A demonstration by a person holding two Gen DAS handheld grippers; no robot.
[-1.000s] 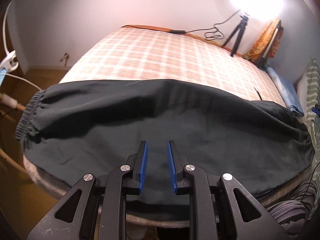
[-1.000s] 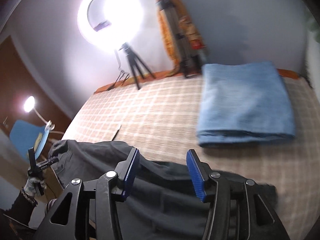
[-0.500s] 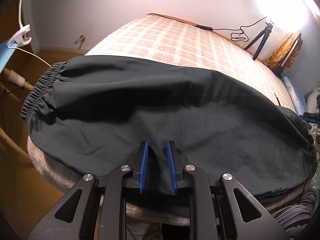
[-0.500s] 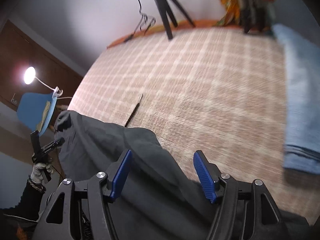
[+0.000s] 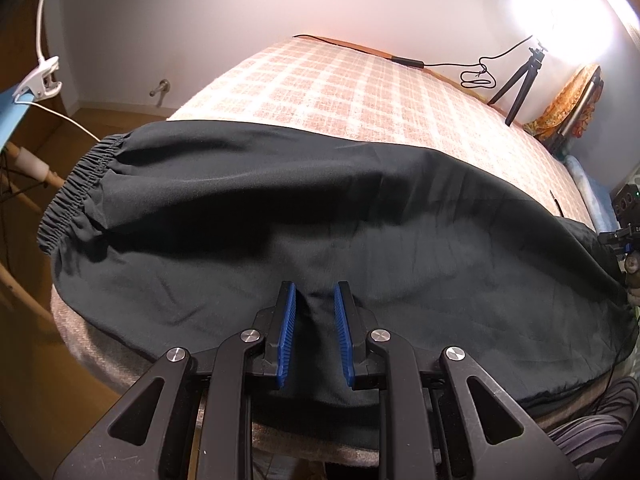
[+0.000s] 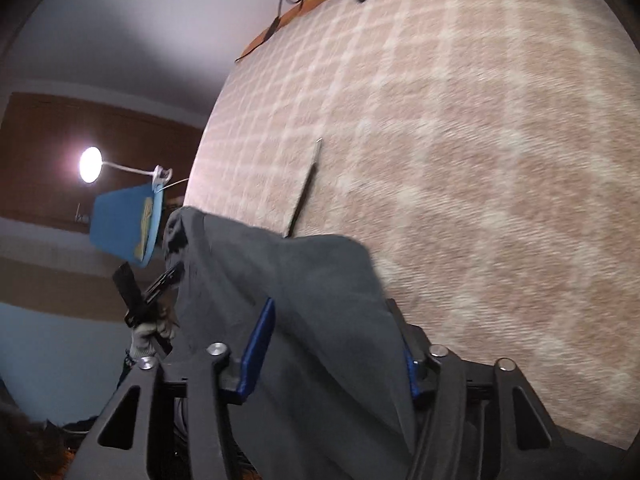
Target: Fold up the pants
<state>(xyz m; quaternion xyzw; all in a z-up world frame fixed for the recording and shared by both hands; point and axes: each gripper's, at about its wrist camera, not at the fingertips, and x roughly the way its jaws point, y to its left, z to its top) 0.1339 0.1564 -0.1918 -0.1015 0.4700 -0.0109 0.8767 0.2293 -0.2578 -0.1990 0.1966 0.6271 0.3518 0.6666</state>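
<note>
A wide bed under a peach-and-white checked woven cover point(image 5: 360, 92) carries everything. Along its near edge lie the dark charcoal fabric pants point(image 5: 280, 216), spread lengthwise, the gathered elastic waistband point(image 5: 76, 192) at the near-left corner and the leg ends reaching to the near-right end; the lower hem hangs slightly over the near edge. The far half of the cover is bare apart from a thin dark stick-like object point(image 6: 306, 188) lying just beyond the pants' far edge.

The left gripper point(image 5: 315, 336), black with blue ribbed pads, sits at the middle of the near edge, its fingers narrowly apart with a raised pinch of the pants' cloth running up between them; whether the pads actually press on it cannot be told. The right gripper point(image 6: 336, 352) is at the leg end, its jaws closing, with a fold of the grey cloth draped between and over the right-hand pad; the blue left-hand pad stands clear of the cloth.

A small black tripod point(image 5: 520, 80) stands at the far-right corner under a bright ring light point(image 5: 568, 4). A white clip lamp point(image 6: 120, 164) glows beyond the left edge.
</note>
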